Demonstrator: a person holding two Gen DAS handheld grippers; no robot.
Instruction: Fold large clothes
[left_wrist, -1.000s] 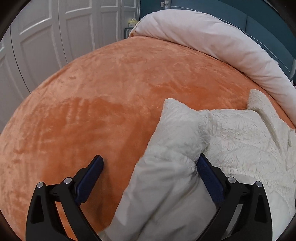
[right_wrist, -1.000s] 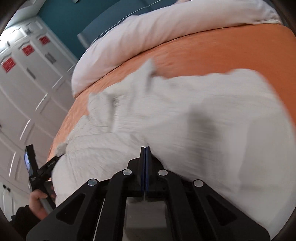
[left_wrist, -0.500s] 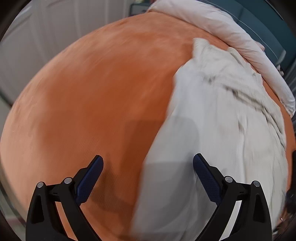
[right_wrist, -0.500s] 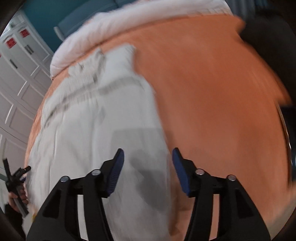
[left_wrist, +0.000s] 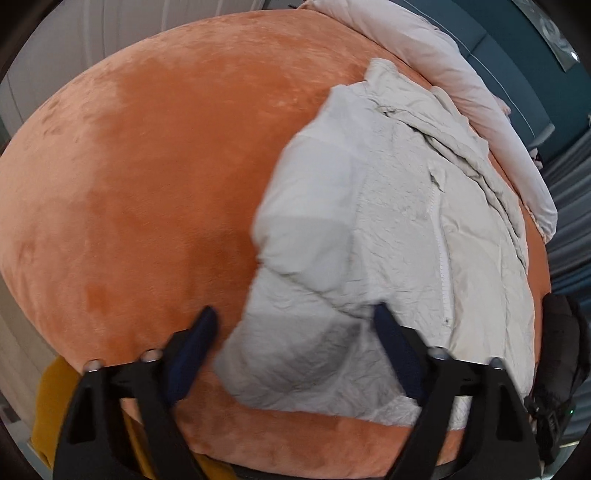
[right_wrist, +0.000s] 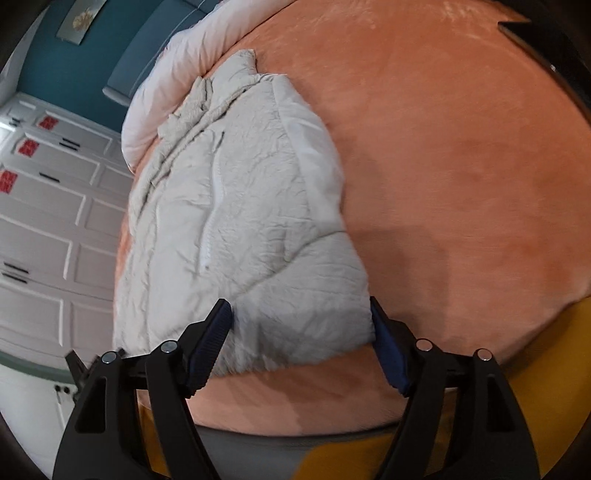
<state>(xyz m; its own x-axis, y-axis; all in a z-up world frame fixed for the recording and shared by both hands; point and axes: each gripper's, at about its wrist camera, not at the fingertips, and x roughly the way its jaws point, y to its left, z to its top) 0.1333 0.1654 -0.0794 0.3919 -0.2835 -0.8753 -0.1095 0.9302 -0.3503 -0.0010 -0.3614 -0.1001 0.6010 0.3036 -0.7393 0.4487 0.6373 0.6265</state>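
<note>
- A pale quilted jacket (left_wrist: 399, 221) lies on an orange bed cover (left_wrist: 147, 177), its long axis running from the near edge of the bed toward a white duvet (left_wrist: 454, 70) rolled up at the far end.
- A white zip runs down the jacket's middle; a sleeve is folded in over the body on each side.
- The jacket's hem sits close to the near edge of the bed, beside a strip of yellow fabric (right_wrist: 546, 369) below the cover.
- Left hand-held gripper (left_wrist: 291, 347): jaws apart and closing, blue pads on either side of the hem's corner, not pressing on it.
- Right hand-held gripper (right_wrist: 301, 343): jaws apart and opening, straddling the other hem corner; the pads show no squeeze on the cloth.
- White panelled wardrobe doors (right_wrist: 44, 206) stand beside the bed, a teal wall (right_wrist: 74, 66) behind it.
</note>
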